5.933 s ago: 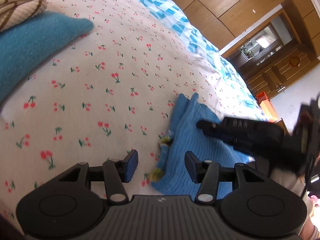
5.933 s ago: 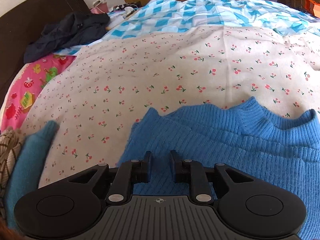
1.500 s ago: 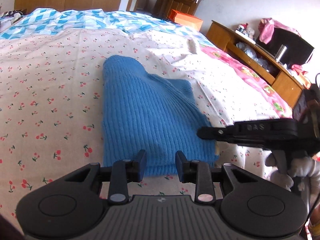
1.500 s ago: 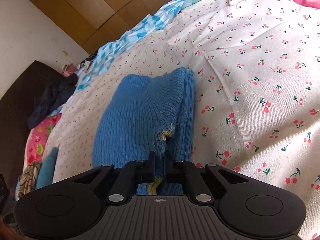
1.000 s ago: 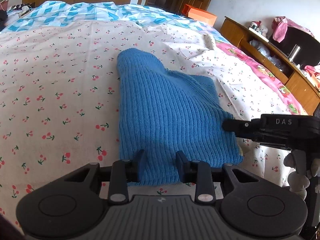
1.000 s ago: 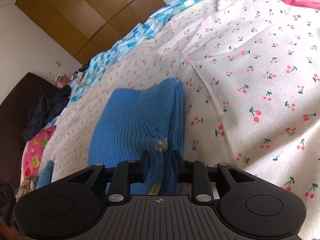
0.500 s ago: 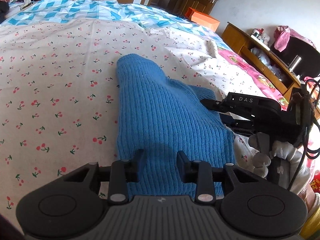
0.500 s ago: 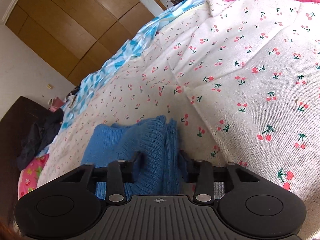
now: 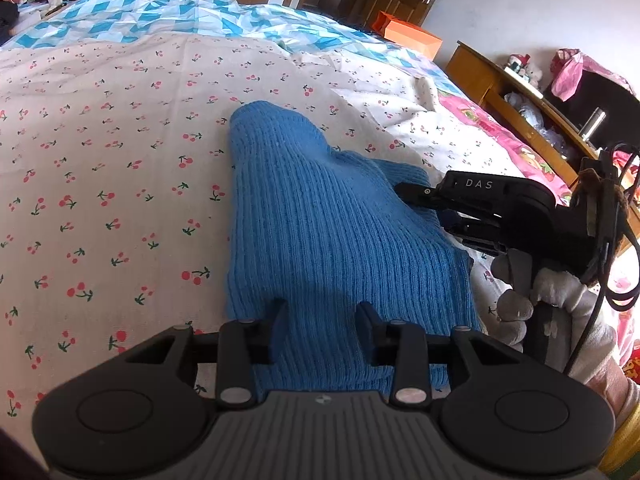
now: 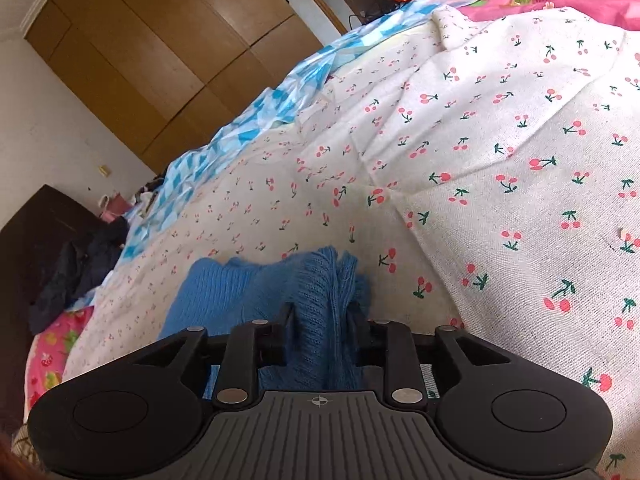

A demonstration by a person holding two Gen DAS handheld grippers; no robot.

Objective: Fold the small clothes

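A blue ribbed knit sweater (image 9: 320, 216), folded into a long narrow shape, lies on the cream bed sheet printed with small red cherries (image 9: 100, 152), its rounded far end pointing up the bed and its near edge right under the left gripper (image 9: 322, 320). That black two-finger gripper hangs over the near edge of the knit with its jaws spread wide, one finger over each side of the near hem, gripping nothing.

To the right, the right gripper (image 9: 404, 194), black and marked "DAS", comes in from the bed's right side, held by a hand in a grey-white glove (image 9: 532, 300). Its tip meets the sweater's right edge about halfway along. From its own camera, the right gripper (image 10: 322, 320) has a thick bunch of the blue knit (image 10: 320, 304) standing up between its fingers, several layers deep; the jaws sit partly apart, with the cloth filling the gap and touching both sides.

Past the cherry sheet lies a blue-and-white diamond-patterned cover (image 9: 168, 12), and along the right a bright pink cartoon-print blanket (image 9: 500, 136). Beyond the far corner sits an orange box (image 9: 412, 40), and a wooden dresser (image 9: 516, 100) runs along the right wall. Wooden wardrobe doors (image 10: 168, 40) fill the far wall, with dark clothing (image 10: 76, 272) heaped by the dark headboard at the left.
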